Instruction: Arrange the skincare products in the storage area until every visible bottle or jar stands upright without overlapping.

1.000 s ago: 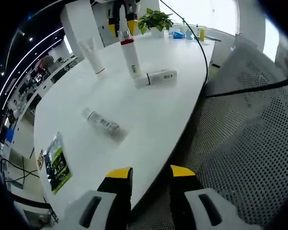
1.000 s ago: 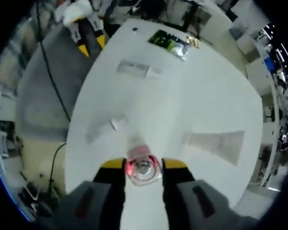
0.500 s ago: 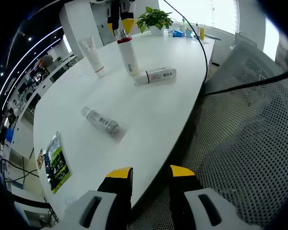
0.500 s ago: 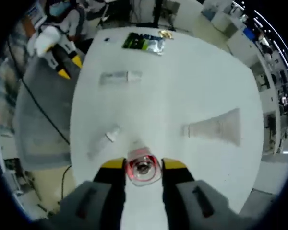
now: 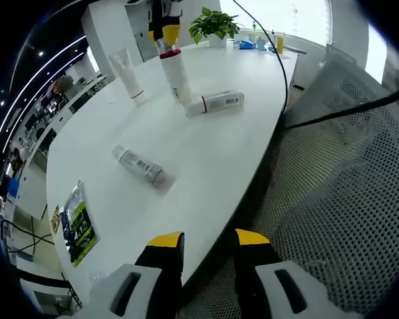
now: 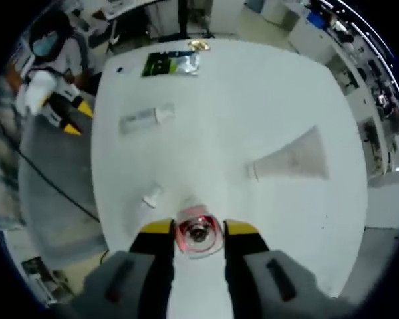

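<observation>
Red-capped bottle (image 5: 177, 74), clamped at its cap by the right tool (image 6: 198, 234): seat it squarely on the white counter (image 5: 206, 159) before spreading that tool; left tool (image 5: 208, 241) idles apart.

You see: desk (image 5: 206, 153) white | bottle (image 5: 177, 76) white, red cap | tube (image 5: 128, 74) white | packet (image 5: 76, 224) green and black | your claw (image 5: 208, 240) tips yellow | chair mesh (image 5: 346, 199) grey, dotted
</observation>
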`<state>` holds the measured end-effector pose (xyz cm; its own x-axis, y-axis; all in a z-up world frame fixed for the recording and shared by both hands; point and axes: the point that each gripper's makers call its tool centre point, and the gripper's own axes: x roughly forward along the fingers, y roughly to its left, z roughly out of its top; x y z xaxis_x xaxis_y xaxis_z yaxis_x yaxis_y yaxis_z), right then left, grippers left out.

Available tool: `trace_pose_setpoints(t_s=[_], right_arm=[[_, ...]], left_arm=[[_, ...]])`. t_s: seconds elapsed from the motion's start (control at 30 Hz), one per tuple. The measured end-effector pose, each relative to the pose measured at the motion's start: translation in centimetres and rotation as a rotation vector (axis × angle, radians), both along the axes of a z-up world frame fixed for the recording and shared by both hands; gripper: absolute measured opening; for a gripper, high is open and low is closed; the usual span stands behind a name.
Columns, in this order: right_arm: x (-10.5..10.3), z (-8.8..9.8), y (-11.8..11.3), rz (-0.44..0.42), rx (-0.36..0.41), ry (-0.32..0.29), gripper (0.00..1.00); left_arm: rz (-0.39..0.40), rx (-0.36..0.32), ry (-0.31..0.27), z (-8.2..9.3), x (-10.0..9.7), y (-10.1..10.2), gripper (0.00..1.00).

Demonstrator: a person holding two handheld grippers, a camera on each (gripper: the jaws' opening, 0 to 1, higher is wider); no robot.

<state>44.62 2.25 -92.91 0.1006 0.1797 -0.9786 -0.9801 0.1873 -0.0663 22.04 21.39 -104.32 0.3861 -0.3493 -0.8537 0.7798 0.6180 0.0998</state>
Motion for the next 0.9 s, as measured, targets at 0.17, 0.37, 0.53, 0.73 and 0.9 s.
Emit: trace_pose_setpoints(t_s=[0.17, 0.37, 0.53, 0.73, 0.9], right_arm=[[0.4, 0.0, 0.0, -0.063, 0.002, -0.004, 0.26], [0.6, 0.1, 0.0, -0.074, 0.003, -0.012, 0.27], [1.1, -0.2, 0.6, -0.119, 0.077, -0.054, 0.34], [1.1, 0.3, 0.9, -0.246, 0.271, -0.071, 0.49], [1.0, 0.2, -0.1, -0.399, 0.462, -0.051, 0.59]], left_arm=[[0.006, 0.005, 0.002, -0.1, 0.0, 0.1, 0.29], [0.013, 0.012, 0.0, 0.0, 0.0, 0.3, 0.29], [0.015, 0.016, 0.003, -0.2, 0.1, 0.4, 0.29], [0.01, 0.018, 0.009, -0.2, 0.0, 0.3, 0.29], [0.002, 0.017, 0.016, -0.3, -0.1, 0.2, 0.29]])
